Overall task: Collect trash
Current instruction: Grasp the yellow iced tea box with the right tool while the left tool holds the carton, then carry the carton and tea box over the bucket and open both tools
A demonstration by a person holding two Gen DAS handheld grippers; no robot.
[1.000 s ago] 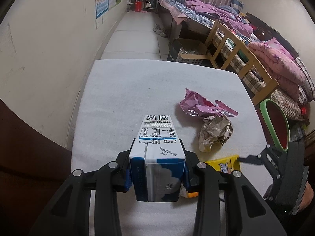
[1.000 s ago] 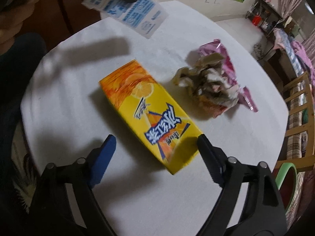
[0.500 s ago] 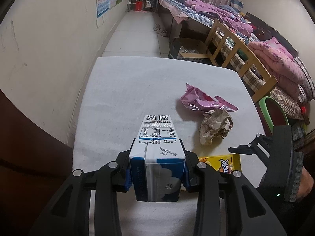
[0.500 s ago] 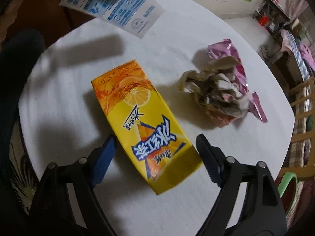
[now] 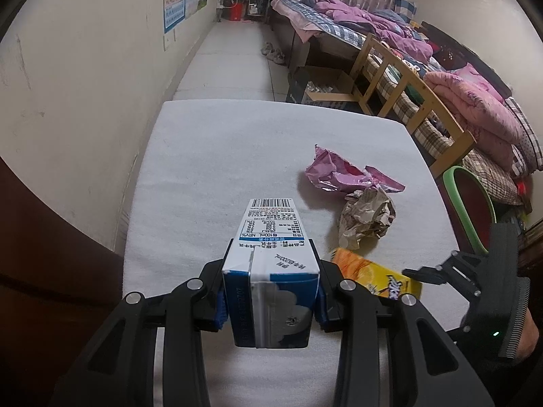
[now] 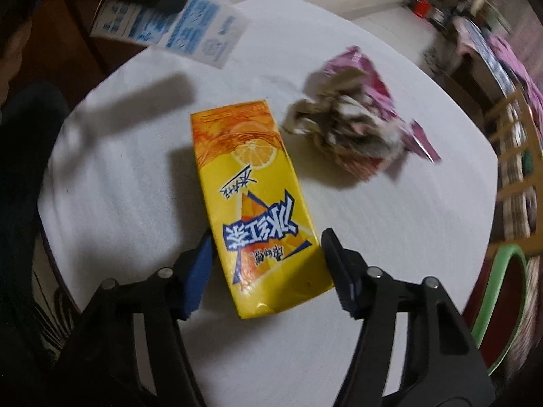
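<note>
My left gripper (image 5: 270,291) is shut on a blue-and-white milk carton (image 5: 271,237), held above the white table (image 5: 220,152); the same carton (image 6: 190,30) shows at the top left of the right wrist view. A yellow lemon-tea carton (image 6: 258,203) lies flat on the table, and its near end sits between the fingers of my right gripper (image 6: 266,251). Those jaws are closing, with the pads close to the carton's sides and no firm squeeze visible. A crumpled brown paper ball (image 6: 339,129) and a pink foil wrapper (image 6: 366,68) lie just beyond it.
A green-rimmed bin (image 5: 471,203) stands off the table's right edge. Behind it are a wooden bed frame (image 5: 407,101) with pink bedding and a cardboard box (image 5: 322,84) on the floor. A wall runs along the left side.
My right gripper has rolled and narrowed its jaws around the near end of the yellow carton, which now lies lengthwise between the fingers. The left gripper and milk carton have not moved.
</note>
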